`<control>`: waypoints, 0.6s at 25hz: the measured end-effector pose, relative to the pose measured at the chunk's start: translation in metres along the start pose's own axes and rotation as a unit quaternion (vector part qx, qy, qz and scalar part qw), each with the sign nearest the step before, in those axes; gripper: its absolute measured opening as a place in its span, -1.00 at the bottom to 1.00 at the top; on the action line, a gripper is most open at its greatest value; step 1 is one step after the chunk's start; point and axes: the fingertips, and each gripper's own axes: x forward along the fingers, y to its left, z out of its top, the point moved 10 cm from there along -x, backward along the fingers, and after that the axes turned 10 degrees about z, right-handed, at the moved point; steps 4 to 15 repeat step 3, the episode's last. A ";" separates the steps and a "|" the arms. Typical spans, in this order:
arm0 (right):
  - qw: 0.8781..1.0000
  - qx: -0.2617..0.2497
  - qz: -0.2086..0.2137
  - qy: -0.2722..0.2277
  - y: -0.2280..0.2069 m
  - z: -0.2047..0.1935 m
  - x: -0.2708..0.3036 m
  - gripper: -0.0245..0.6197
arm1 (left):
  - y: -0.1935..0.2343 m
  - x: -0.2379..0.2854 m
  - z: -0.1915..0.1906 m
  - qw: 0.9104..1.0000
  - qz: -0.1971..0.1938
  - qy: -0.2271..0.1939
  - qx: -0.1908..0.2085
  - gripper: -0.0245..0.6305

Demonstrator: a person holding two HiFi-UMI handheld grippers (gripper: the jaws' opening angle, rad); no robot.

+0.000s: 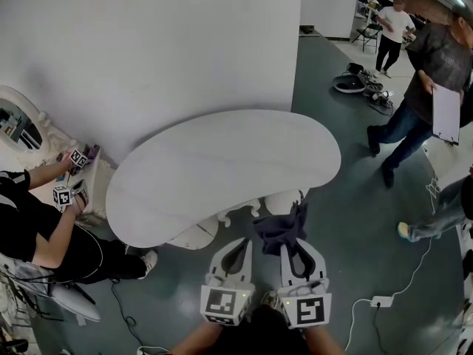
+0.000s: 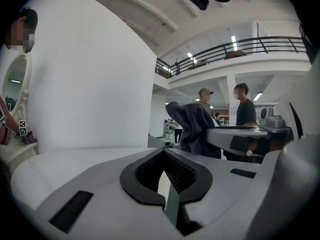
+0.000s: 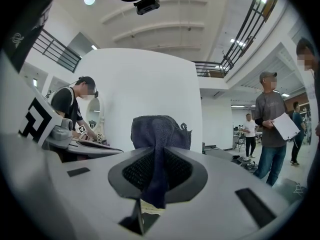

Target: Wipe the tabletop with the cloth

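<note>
1. The right hand-held gripper (image 3: 156, 184) is clenched on a dark blue cloth (image 3: 160, 129). 1 fold runs down between its pads and the rest bunches above the jaw tips.
2. The left hand-held gripper (image 2: 167, 179) sits just beside it, jaws pressed together with nothing between them.
3. In the head view the cloth (image 1: 283, 226) hangs at the near edge of the white curved desk (image 1: 222, 161), over its carved front. Whether it touches the top cannot be told.
4. Further left, a seated person (image 1: 37, 231) works by an oval mirror (image 1: 18, 124).
5. On the right, a standing person (image 1: 432, 65) holds a sheet of paper (image 1: 446, 113).
</note>
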 end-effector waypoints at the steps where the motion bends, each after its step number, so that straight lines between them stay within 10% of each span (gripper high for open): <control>1: 1.000 0.000 -0.001 0.001 -0.001 0.001 0.000 -0.80 | 0.000 0.001 0.001 1.000 0.000 0.000 0.000 -0.92; 15: 1.000 0.002 -0.004 0.003 -0.003 0.002 0.001 -0.80 | 0.001 0.001 0.003 1.000 -0.001 0.000 0.001 -0.92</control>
